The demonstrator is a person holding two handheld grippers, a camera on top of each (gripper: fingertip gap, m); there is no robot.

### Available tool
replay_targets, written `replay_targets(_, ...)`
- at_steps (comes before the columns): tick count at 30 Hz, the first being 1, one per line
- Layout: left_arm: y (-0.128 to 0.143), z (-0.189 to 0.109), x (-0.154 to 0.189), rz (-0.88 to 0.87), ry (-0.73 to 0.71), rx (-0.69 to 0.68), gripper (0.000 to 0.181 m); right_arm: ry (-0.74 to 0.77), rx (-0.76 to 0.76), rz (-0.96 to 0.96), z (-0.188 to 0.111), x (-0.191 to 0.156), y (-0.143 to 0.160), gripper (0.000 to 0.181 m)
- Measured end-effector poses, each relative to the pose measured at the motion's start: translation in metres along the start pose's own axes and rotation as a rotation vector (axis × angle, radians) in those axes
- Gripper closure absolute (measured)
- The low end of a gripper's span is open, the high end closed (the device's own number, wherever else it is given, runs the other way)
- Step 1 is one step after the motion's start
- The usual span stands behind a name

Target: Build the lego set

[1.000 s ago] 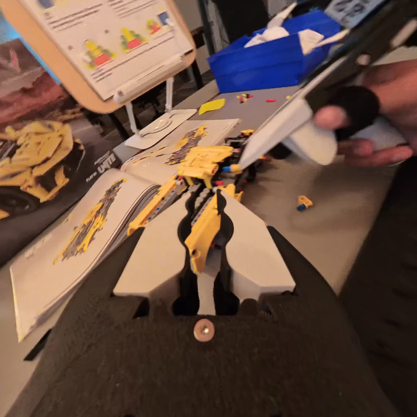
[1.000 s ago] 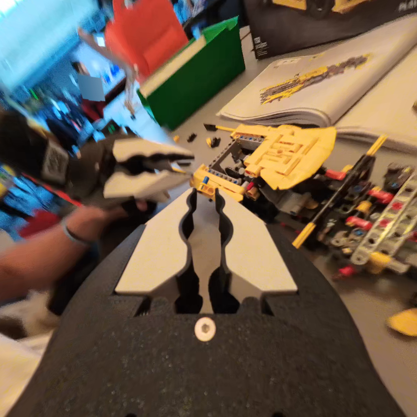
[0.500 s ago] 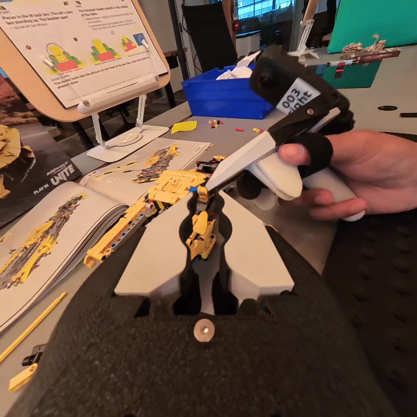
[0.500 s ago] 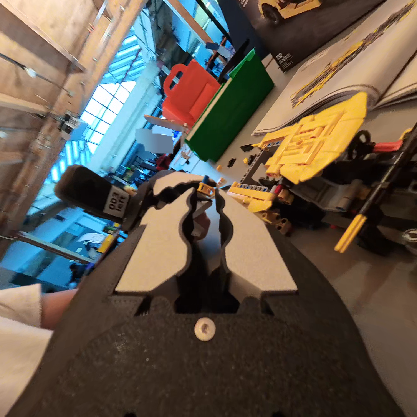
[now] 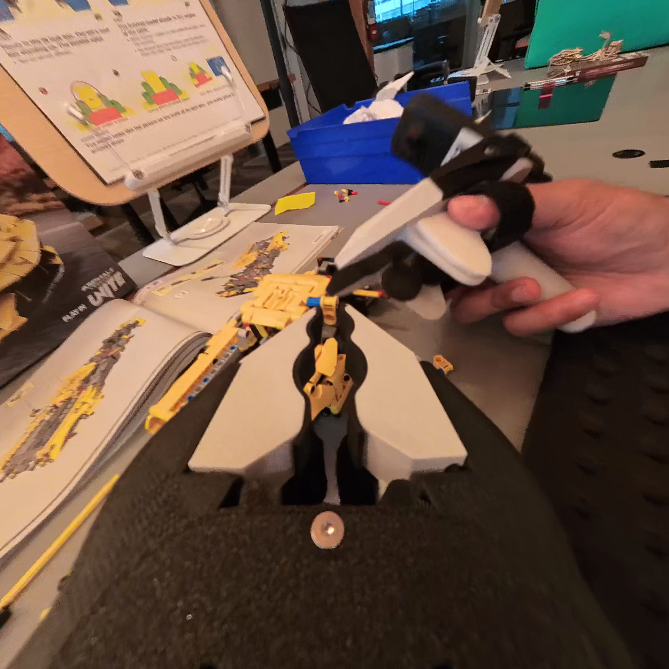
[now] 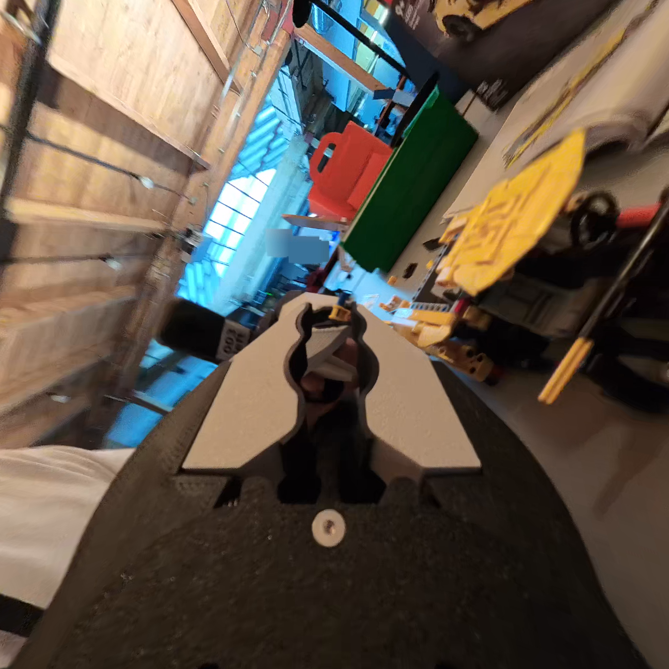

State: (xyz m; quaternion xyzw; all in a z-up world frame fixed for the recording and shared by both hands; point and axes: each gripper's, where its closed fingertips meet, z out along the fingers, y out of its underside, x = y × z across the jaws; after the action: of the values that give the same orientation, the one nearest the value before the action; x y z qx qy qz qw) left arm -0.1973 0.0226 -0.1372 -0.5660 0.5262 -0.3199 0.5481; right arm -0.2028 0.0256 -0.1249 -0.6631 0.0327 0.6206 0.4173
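Over the last second, closed the gap between the claws: began well apart above the model, now meeting tip to tip. In the left wrist view, keeps the left claw clenched on a yellow sub-assembly, held on end at centre, clear of the table. Reaches in from 2 o'clock with the right claw, pinched shut on a small yellow connector with a blue pin, now touching the sub-assembly's top end. Reads as a mating step under way; cannot tell whether seated yet, so probably needs a firm push along the pin. Around, left to right: box at 9 o'clock, open booklet at 8, board on its stand at 11, blue bin at 12, hand at 3, loose piece just right of centre. In the right wrist view, shows the connector at the right claw's tips, green bin at 1, model at 2. Finds no obstacle between the claws; loses the joint itself behind both sets of fingers and some blur.
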Motion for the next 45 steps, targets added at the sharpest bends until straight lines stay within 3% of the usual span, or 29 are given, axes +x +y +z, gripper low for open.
replay_targets(4,0.017,0.007,0.0,-0.033,0.104,-0.13,0.173,0.217,-0.121,-0.525,-0.012,0.0,-0.025,0.153)
replay_targets(6,0.026,0.013,-0.006,0.016,0.129,-0.229,0.173,0.26,-0.274,-0.806,-0.01,0.0,-0.037,0.143)
replay_targets(8,0.032,0.018,-0.009,0.047,0.18,-0.316,0.173,0.251,-0.455,-1.043,-0.005,0.011,-0.044,0.123)
replay_targets(11,0.032,0.022,-0.013,0.086,0.254,-0.36,0.173,0.174,-0.699,-1.199,0.001,0.035,-0.038,0.103)
replay_targets(16,0.036,0.021,-0.008,0.054,0.381,-0.402,0.173,0.069,-0.852,-1.068,0.017,0.06,-0.029,0.103)
replay_targets(19,0.04,0.024,-0.011,0.033,0.376,-0.415,0.173,0.044,-0.95,-0.979,0.015,0.07,-0.021,0.107)
replay_targets(33,0.036,0.028,-0.017,-0.024,0.377,-0.36,0.174,0.049,-0.978,-1.025,0.016,0.074,-0.021,0.112)
replay_targets(39,0.038,0.027,-0.016,-0.057,0.4,-0.349,0.174,0.033,-0.985,-0.951,0.018,0.069,-0.018,0.106)
replay_targets(45,0.039,0.025,-0.015,-0.058,0.392,-0.34,0.174,0.027,-0.948,-0.975,0.02,0.071,-0.019,0.115)
